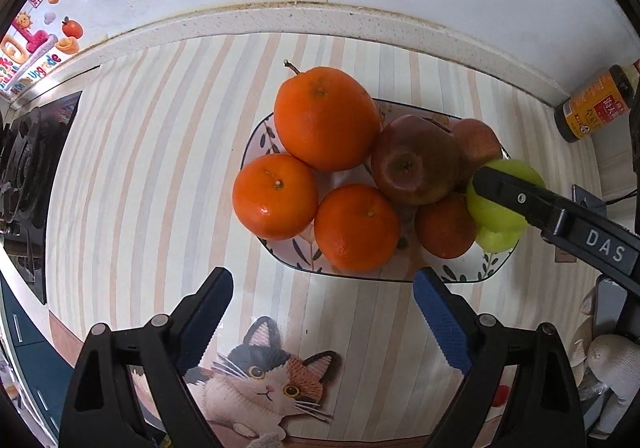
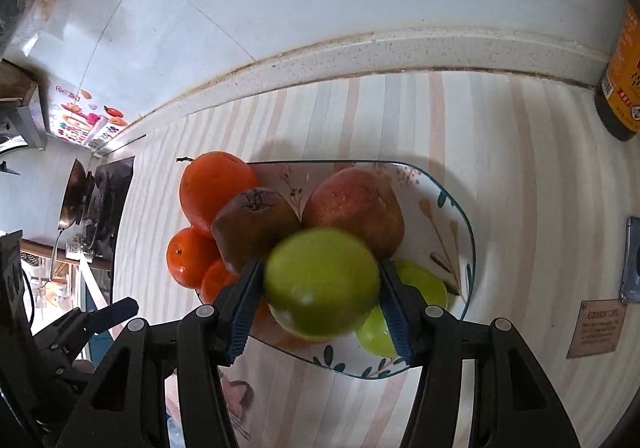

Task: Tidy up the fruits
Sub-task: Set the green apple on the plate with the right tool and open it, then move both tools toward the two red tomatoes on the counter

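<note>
Currently, in the left wrist view, the left gripper (image 1: 322, 312) hovers over the striped mat (image 1: 160, 168) just short of the plate (image 1: 256, 136), its jaws spread wide with nothing between them. The plate carries oranges, the largest orange (image 1: 326, 118) stacked at the rear with its stem pointing up and toward the wall, and a brownish apple (image 1: 416, 160) lying with its calyx end toward the camera. At the plate's right side, a finger of the right gripper crosses the green apple (image 1: 500, 208), hiding most of it.

Next, in the right wrist view, the right gripper (image 2: 320, 288) has its jaws closed on the green apple (image 2: 320, 280), one blue pad on each flank, directly above the plate's (image 2: 460, 216) near right corner. Whether the fruit rests on the pile or hangs clear cannot be told. A second green apple (image 2: 424, 280) lies behind it, a red apple (image 2: 356, 208) just beyond.

Handling judgement: the held apple is firm, moderately heavy and smooth-skinned, so it may slip or bruise under excess force. Grip across the widest girth, as shown. The fruit is nearly round with no marked long axis; motion blur hides its stem direction.
</note>
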### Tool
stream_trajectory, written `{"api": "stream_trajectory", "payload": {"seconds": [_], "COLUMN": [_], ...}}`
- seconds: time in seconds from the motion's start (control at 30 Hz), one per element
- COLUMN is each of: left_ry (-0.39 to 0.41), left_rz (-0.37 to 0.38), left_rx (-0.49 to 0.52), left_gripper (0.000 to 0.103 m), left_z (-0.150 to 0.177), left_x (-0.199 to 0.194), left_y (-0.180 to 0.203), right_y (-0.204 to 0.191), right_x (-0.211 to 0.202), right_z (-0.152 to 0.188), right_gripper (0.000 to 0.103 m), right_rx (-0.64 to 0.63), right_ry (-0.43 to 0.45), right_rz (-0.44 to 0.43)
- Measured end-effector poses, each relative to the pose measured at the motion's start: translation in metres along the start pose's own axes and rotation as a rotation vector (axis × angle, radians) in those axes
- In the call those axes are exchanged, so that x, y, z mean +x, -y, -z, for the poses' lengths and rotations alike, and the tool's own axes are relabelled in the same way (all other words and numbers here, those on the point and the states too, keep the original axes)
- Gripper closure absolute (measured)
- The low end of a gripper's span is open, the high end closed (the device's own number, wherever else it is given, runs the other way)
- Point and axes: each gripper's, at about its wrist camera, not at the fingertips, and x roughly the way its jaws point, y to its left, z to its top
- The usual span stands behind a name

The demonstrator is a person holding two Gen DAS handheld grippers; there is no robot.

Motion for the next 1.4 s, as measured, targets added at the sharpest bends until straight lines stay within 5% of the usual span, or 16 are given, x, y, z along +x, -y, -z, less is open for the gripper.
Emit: {"api": "stream_trajectory", "payload": {"seconds": [0.3, 0.37, 0.43, 0.57, 0.7, 1.4], "left_ry": [-0.015, -0.009, 0.005, 0.053, 0.094, 0.374], "left_rz": [-0.004, -0.002, -0.009, -0.04, -0.043, 0.004], "left_rx": [0.018, 0.018, 0.019, 0.011, -0.003, 0.108], "left_gripper": [0.011, 0.011, 0.011, 0.011, 0.011, 0.011], "left_z": [0.001, 0.001, 0.002, 0.007, 0.018, 0.113], "left_x": [0.01, 0.008, 0.004, -0.01, -0.03, -0.178], "left_y": [0.007, 0.006, 0.005, -0.001, -0.009, -0.047], "right_y": [-0.008, -0.011, -0.013, -0.027, -0.039, -0.158], "right_x": [0.002, -0.004, -0.016, -0.045, -0.066, -0.188], "right_z": [0.007, 0.009, 0.012, 0.033, 0.059, 0.174], "right_gripper": [0.024, 0.007, 0.006, 0.004, 0.004, 0.004], "right_rx": [0.024, 0.027, 0.018, -0.069, -0.092, -0.044], "right_ry": [0.022, 0.042, 0.072, 0.139, 0.162, 0.36], "right_rz": [0.037, 0.058, 0.089, 0.302, 0.386, 0.378]}}
